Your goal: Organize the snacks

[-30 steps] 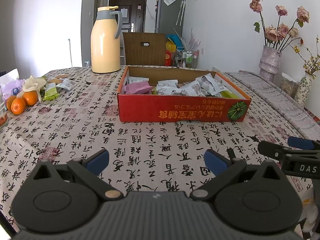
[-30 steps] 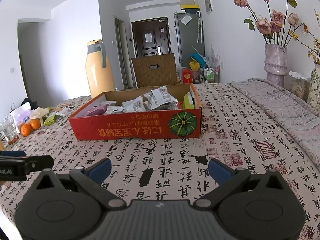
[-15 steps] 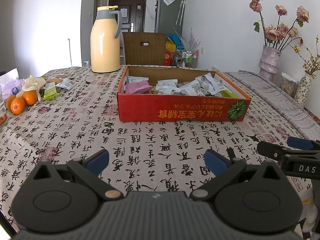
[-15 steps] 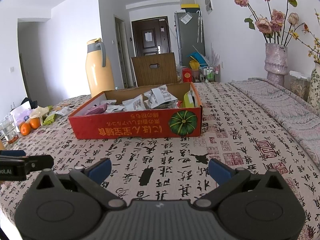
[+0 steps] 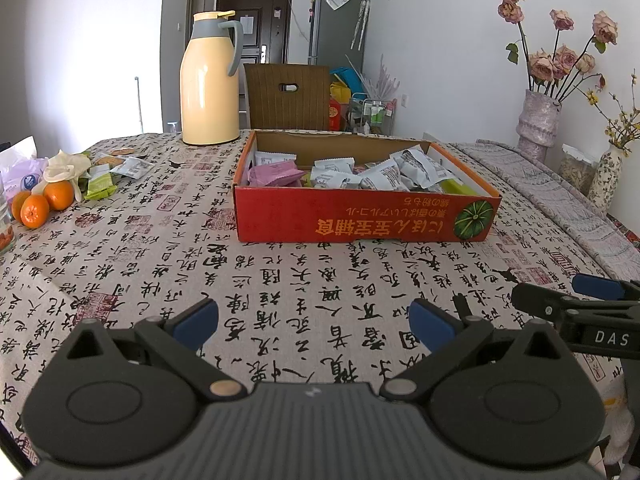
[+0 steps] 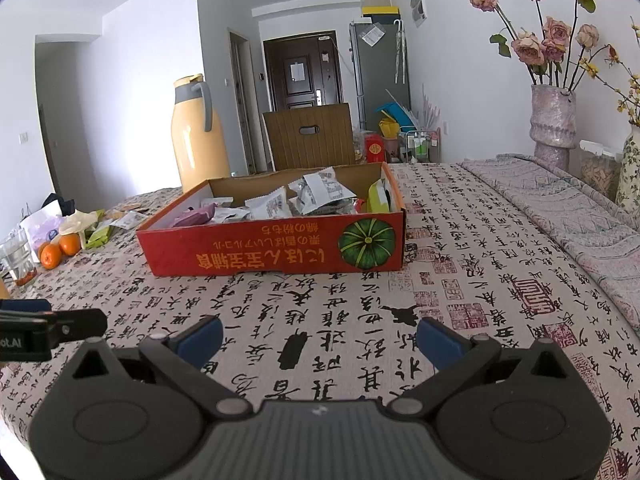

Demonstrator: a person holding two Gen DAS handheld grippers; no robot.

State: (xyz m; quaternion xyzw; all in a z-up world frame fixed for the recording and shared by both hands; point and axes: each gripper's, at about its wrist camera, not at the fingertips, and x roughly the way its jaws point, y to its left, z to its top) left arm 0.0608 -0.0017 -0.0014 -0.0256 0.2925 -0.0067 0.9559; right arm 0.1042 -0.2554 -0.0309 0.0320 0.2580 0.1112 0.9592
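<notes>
Nothing has shifted in the last second: both the left tool (image 5: 313, 326) and right tool (image 6: 319, 339) stay wide and empty, short of the red cardboard box (image 5: 360, 218) heaped with wrapped snack packets (image 5: 362, 176), a few loose packets (image 5: 116, 170) lying on the surface (image 5: 280, 280).

One red box (image 5: 360, 220), one yellow thermos (image 5: 208, 88), two oranges (image 5: 44, 204), two vases (image 5: 538, 124), one chair (image 5: 286, 96).
</notes>
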